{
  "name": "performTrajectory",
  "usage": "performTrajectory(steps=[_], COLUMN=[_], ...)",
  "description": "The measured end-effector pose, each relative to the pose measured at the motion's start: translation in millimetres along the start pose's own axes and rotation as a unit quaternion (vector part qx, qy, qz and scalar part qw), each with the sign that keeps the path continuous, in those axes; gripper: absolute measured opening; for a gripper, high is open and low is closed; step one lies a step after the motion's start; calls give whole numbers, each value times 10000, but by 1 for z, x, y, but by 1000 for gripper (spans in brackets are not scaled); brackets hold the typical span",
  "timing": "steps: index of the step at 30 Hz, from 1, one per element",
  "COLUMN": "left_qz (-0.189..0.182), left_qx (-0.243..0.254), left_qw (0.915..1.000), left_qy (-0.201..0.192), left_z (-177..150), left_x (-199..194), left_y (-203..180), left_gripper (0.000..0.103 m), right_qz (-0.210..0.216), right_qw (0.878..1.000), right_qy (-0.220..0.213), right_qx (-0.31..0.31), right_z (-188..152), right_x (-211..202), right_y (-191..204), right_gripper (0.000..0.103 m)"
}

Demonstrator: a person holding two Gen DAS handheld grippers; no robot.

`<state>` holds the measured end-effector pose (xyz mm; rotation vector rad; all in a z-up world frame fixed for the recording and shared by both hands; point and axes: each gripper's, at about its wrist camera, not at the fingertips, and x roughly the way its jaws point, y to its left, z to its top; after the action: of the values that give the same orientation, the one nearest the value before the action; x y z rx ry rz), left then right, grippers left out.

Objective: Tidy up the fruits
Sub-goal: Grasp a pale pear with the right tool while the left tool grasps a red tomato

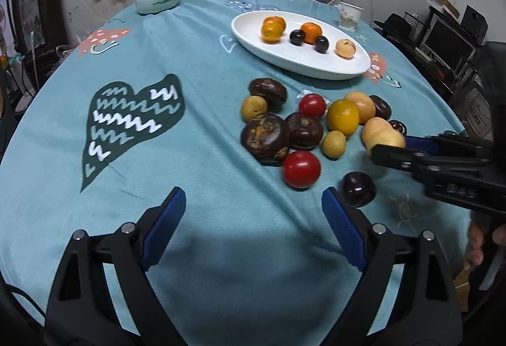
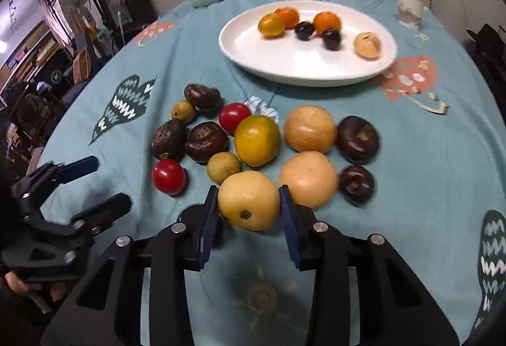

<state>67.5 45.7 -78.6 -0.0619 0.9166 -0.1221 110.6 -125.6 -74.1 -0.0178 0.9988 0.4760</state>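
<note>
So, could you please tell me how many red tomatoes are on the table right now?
2. One red tomato lies at the near left edge of the loose fruit pile; the other red tomato sits farther back, beside the large yellow-green citrus. None on the white plate; none appears hidden.

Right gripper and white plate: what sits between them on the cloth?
In the right wrist view, the right gripper grips a yellow fruit. Beyond it lie an orange-yellow citrus and pale round fruits, then bare tablecloth before the white plate.

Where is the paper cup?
The paper cup stands at the far right edge of the table in the right wrist view, just beyond the white plate and near the wall.
</note>
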Motion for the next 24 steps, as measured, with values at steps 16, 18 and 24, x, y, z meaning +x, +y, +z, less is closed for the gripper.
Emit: performTrajectory(steps=[16,18,24], left_qz=[-194,-263,-147], left_qx=[740,848,937], left_qw=[9970,9960,9951], left_qy=[85,-44,269], left_z=[19,19,18], left_x=[26,18,38], left_y=[-38,-44,-46], left_gripper=[47,48,43], right_qz=[257,294,411], right_qw=[9945,9943,9932], right_qy=[55,32,43], right_qx=[1012,1024,1087], right_z=[-53,-52,-52], right_x=[-25,-25,-25], right_y=[-62,-64,-67], right_gripper=[39,39,39])
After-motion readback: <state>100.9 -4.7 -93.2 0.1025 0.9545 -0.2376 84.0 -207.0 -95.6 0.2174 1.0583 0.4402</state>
